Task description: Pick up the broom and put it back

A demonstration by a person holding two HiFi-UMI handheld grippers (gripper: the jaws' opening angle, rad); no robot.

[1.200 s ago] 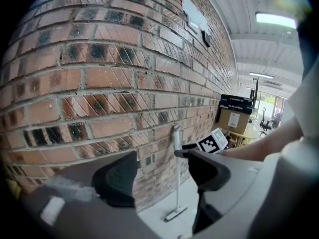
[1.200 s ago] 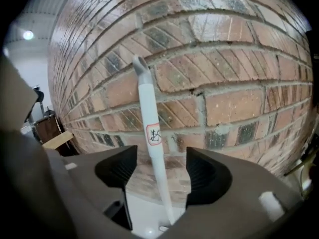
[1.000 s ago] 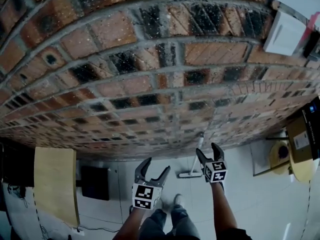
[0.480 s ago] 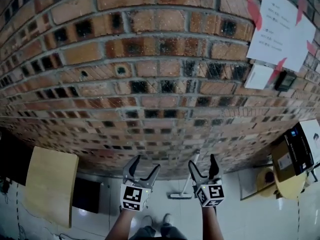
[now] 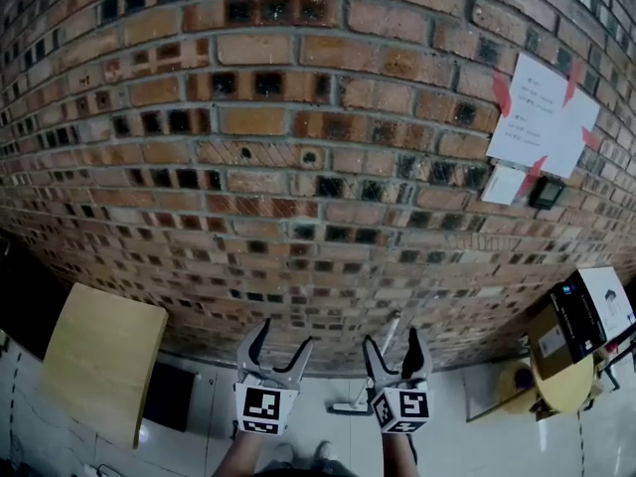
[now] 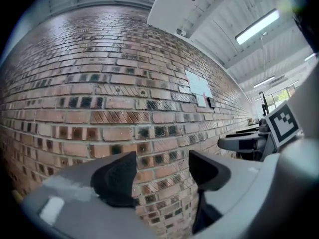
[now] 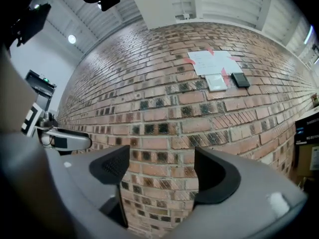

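- Jaws of both grippers stand apart and grasp nothing. The left gripper (image 6: 162, 171) and the right gripper (image 7: 162, 168) each show only bricks in the gap between their dark pads.
- Both grippers are held side by side, close together and low in the head view. They point at the brick wall (image 5: 298, 97), which fills most of every view with red-brown bricks, some of them blackened.
- A pale tiled floor (image 5: 467, 435) runs along the foot of the wall.
- A light wooden tabletop (image 5: 99, 361) stands at the left near the wall, with a dark boxy thing (image 5: 169, 396) low beside it.
- A round yellow table (image 5: 566, 391) sits at the right and carries a box (image 5: 586, 316).
- The broom (image 5: 350, 406) leans upright against the wall. Its head is on the floor and its pale handle slants up toward the bricks. In the head view it lies beyond the right gripper, apart from both pairs of jaws.
- White paper sheets (image 5: 542, 117) are fixed to the wall at upper right with red tape.
- A small dark device (image 5: 546, 194) hangs just below the sheets.
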